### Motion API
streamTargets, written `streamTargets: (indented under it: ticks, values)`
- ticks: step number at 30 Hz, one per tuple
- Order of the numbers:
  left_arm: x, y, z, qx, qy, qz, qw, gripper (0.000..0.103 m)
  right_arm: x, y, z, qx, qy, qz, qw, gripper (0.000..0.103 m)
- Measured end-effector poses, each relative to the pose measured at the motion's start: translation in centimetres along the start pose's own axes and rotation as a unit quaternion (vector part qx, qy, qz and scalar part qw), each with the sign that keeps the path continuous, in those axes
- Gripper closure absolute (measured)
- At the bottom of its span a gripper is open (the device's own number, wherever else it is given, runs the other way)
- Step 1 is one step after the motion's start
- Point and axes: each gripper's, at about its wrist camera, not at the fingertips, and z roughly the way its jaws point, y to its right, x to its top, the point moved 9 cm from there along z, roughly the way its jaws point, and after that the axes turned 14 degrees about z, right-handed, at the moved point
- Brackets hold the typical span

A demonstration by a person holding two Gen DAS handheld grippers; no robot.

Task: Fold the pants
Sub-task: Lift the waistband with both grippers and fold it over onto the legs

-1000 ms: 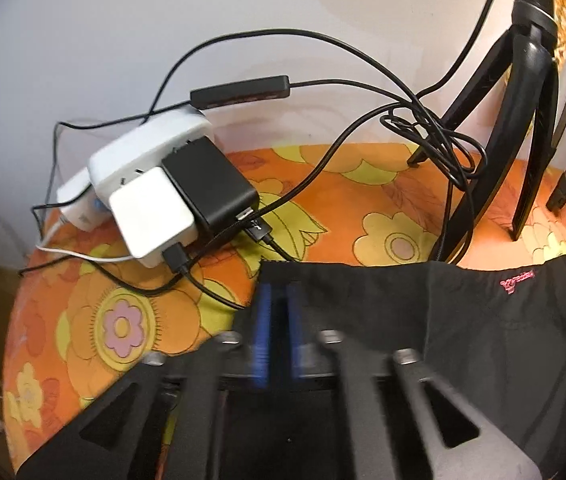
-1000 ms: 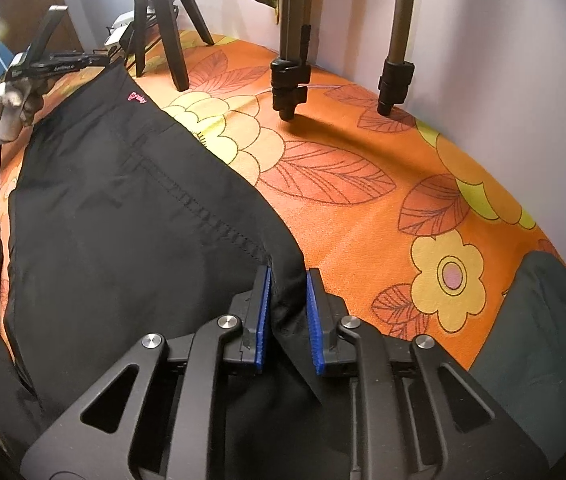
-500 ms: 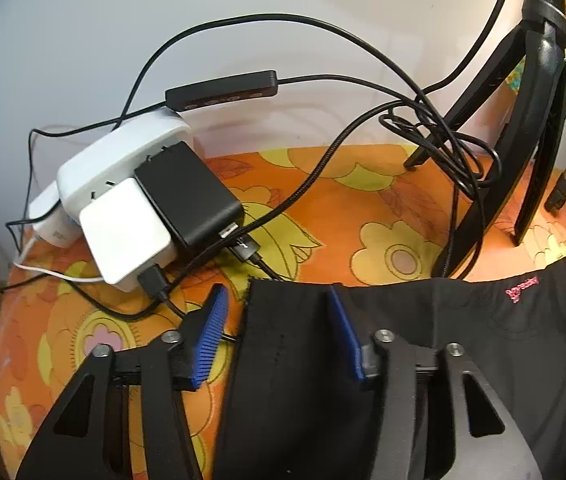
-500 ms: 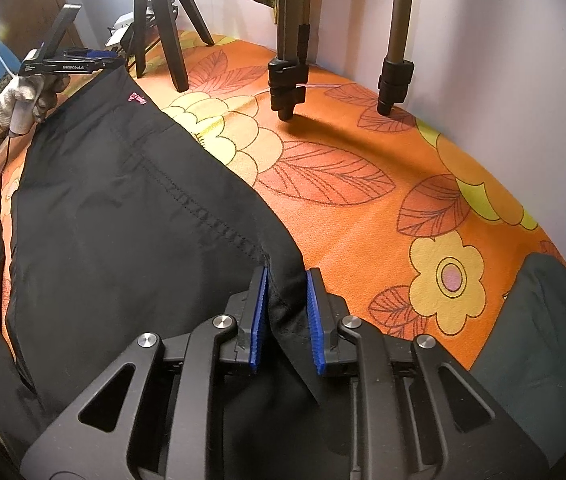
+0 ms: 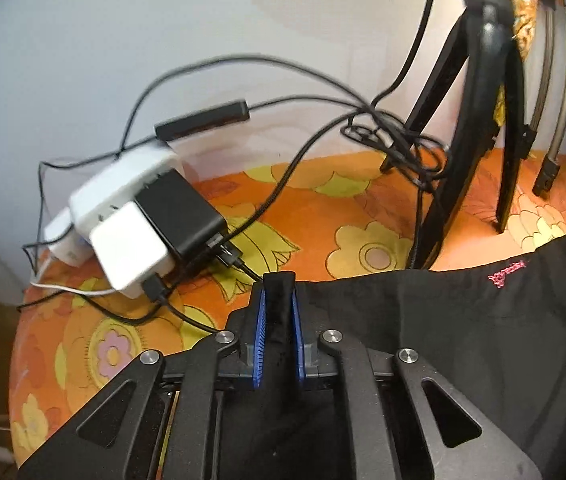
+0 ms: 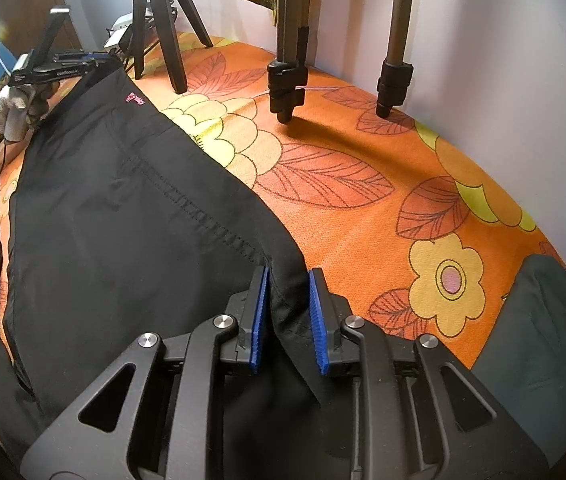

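Observation:
Black pants [image 6: 123,216] with a small pink logo [image 6: 135,99] lie spread on the orange flowered cloth [image 6: 363,184]. My left gripper [image 5: 278,300] is shut on a corner of the pants [image 5: 483,320] at the waistband end, near the chargers. It also shows far off in the right wrist view [image 6: 63,65], held by a gloved hand. My right gripper [image 6: 287,280] is shut on the pants' edge where a stitched seam ends, with the fabric pinched between its blue pads.
White and black chargers [image 5: 143,220] with tangled cables [image 5: 383,136] sit at the back left. A black tripod [image 5: 479,120] and two more tripod legs [image 6: 289,60] stand by the wall. A dark green cloth [image 6: 535,328] lies to the right.
My left gripper, which had opened around the pants corner half a second ago, has shut on it again. The right gripper keeps its hold and has barely moved.

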Motion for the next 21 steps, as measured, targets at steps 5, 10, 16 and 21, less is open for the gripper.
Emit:
streamTargets:
  ticks: [5,10,16,21]
  values:
    - [0.0,-0.6,-3.4,-0.001,0.016,-0.004,0.9999,0.093,-0.1,-0.6,0.0,-0.009,-0.002,-0.009,1.000,0.090]
    - [0.3,-0.5,-5.8,0.004,0.028,0.004,0.9996,0.094,0.0,-1.0,-1.1,-0.024,0.012,-0.008,1.000,0.093]
    - [0.2,-0.7,-10.3,0.002,0.043,-0.003,0.9991,0.094,0.3,-2.3,-5.1,-0.027,0.040,0.000,0.999,0.094]
    - [-0.2,-1.1,-13.1,0.002,0.058,-0.010,0.9983,0.094,-0.5,-4.2,-9.1,-0.027,0.062,0.000,0.998,0.095]
